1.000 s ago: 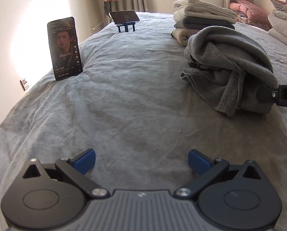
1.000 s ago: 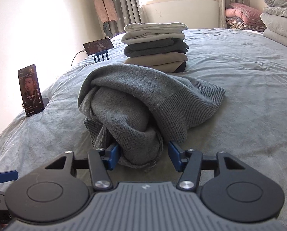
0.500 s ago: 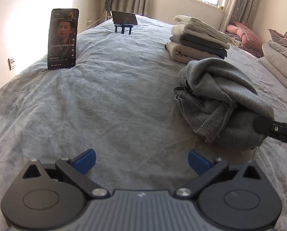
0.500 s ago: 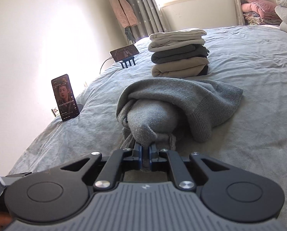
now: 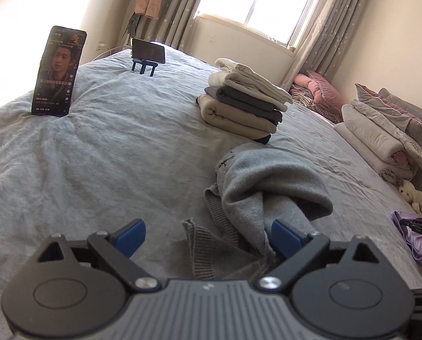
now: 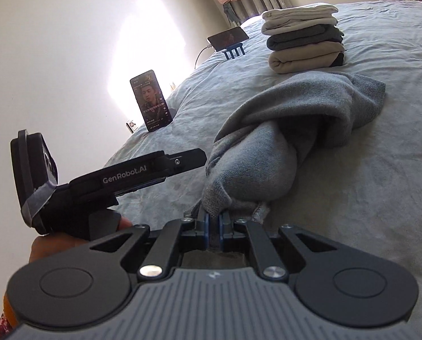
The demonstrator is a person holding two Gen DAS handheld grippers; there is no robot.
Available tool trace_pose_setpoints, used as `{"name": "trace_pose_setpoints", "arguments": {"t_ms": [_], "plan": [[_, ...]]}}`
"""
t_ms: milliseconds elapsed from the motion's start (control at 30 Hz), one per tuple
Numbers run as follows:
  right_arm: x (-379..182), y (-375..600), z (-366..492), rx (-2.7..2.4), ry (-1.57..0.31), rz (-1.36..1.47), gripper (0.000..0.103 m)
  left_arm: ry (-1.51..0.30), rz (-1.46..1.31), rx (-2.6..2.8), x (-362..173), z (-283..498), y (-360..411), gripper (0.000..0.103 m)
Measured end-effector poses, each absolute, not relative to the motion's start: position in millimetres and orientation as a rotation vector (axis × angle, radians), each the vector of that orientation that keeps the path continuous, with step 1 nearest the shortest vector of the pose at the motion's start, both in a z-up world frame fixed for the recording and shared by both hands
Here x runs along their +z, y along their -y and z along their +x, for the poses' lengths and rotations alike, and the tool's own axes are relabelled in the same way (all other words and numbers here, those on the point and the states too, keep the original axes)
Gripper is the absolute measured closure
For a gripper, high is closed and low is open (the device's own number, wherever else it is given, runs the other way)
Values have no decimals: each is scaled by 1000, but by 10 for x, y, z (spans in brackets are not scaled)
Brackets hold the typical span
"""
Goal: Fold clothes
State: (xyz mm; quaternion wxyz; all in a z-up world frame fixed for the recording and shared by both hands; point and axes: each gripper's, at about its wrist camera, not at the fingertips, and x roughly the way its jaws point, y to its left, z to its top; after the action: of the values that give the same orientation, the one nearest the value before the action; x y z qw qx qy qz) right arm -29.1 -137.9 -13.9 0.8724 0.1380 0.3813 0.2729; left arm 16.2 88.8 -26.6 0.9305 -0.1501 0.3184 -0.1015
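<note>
On the grey bed [image 5: 103,153], the bunched grey sweater [image 6: 281,141] lies at six o'clock from a folded stack [image 6: 304,39]. Its near ribbed edge is pinched tight in the right gripper [image 6: 214,228]. At nine o'clock, the left gripper [image 5: 208,233] gapes wide over a loose hem. Soft, limp knit will probably sag and stretch, so hems or shoulder seams look the best holds.

Your left gripper [image 5: 208,236] and right gripper [image 6: 213,231] share black linkages, silver screws, ribbed grey housings, blue fingers [image 5: 130,235] and "GenRobot.AI" lettering.
</note>
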Motion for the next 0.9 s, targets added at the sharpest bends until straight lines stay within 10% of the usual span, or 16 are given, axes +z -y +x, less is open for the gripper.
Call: {"name": "trace_pose_setpoints", "arguments": {"t_ms": [133, 300, 400, 900], "plan": [[-228, 1398, -291, 544, -854, 237, 95, -690, -323, -224, -365, 274, -792, 25], [-276, 1514, -284, 514, -860, 246, 87, -715, -337, -262, -430, 329, -681, 66], [-243, 1611, -288, 492, -844, 269, 50, -713, -316, -291, -422, 306, -598, 98], [-32, 2077, -248, 461, -701, 599, 46, -673, -360, -608, -229, 42, -418, 100]]}}
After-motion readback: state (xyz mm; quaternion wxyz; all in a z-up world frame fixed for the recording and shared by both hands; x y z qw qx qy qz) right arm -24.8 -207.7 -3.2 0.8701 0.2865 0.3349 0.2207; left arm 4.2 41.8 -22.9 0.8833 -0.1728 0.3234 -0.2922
